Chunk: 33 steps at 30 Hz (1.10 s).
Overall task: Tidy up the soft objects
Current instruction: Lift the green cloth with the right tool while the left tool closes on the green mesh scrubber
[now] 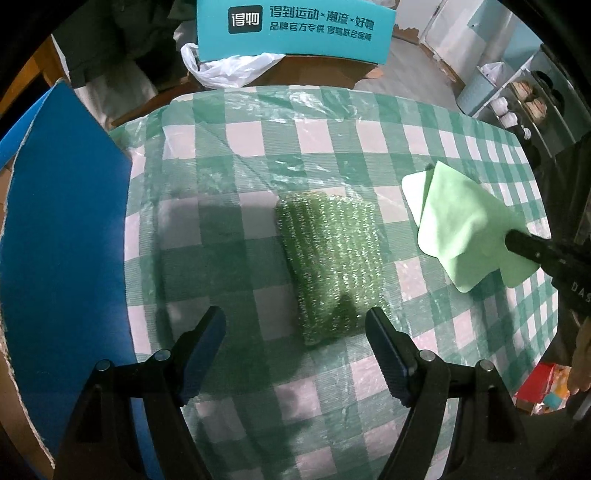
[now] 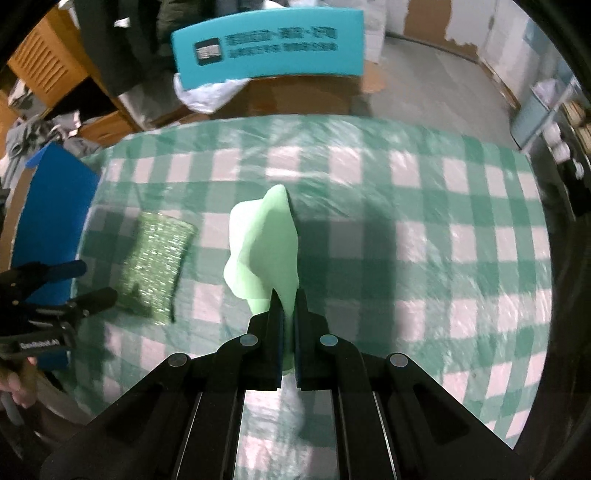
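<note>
A sparkly green scrubbing cloth [image 1: 327, 264] lies flat on the checked tablecloth [image 1: 236, 236]; it also shows in the right wrist view [image 2: 155, 264]. My left gripper [image 1: 295, 328] is open and empty, its fingers just short of the scrubbing cloth's near end; it shows at the left of the right wrist view [image 2: 98, 284]. My right gripper [image 2: 290, 299] is shut on a pale green soft cloth [image 2: 264, 247] and holds it lifted above the table. That cloth also shows at the right of the left wrist view [image 1: 469, 225].
A blue board [image 1: 62, 236] stands along the table's left edge. A teal printed box [image 1: 295, 27] and a white plastic bag [image 1: 225, 68] sit beyond the far edge. Shelves with cups [image 1: 517, 107] stand at the far right.
</note>
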{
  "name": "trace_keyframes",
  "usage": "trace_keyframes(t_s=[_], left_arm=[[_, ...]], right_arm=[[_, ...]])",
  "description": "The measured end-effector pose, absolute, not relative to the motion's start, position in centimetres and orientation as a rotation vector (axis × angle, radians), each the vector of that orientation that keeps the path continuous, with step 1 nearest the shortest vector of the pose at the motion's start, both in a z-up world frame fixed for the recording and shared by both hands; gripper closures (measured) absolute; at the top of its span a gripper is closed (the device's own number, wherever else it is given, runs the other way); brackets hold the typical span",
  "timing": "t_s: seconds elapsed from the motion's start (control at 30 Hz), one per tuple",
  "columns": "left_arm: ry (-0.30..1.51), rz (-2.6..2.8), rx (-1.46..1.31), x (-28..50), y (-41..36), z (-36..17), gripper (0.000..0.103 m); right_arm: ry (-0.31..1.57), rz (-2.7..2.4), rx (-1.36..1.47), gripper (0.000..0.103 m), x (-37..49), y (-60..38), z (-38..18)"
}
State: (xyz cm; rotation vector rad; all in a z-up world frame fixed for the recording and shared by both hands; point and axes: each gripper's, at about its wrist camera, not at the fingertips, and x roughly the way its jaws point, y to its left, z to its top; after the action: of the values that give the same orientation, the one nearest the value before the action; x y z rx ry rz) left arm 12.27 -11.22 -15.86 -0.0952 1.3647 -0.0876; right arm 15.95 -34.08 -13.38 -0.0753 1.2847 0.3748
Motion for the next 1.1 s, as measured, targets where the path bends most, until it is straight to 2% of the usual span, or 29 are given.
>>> trace_keyframes(t_s=[0.2,0.23,0.27,0.3,0.33,1.1], left_arm=[[1.362,-0.083,-0.071,12.7,-12.3,-15.9,0.021],[1.362,-0.083,-0.068,12.7,-12.4,-15.9,0.021],[1.362,-0.081,-0.063,12.8,-12.6,-15.9,0.021],[1.361,-0.078,-0.06,13.0,-12.8,-15.9,0.021],[1.361,-0.076,-0.057,13.2,-13.0,-15.9,0.021],[1.395,0.012,-0.054,15.8,-14.9,-18.3,0.02]], right_arm=[[1.328,0.351,-0.049,0.098,15.8,-35.6,-14.1],[1.332,0.336,-0.055,0.089,15.9,-35.8,-14.2],[1.333,0.324,-0.064,0.073,15.9,-35.9,-14.3],[1.329,0.319,-0.073,0.061,16.0,-36.0,-14.4],[1.323,0.317,-0.081,0.038,16.0,-36.1,-14.4],[1.347,0.38,-0.208,0.036,19.8,-34.4,-19.4]])
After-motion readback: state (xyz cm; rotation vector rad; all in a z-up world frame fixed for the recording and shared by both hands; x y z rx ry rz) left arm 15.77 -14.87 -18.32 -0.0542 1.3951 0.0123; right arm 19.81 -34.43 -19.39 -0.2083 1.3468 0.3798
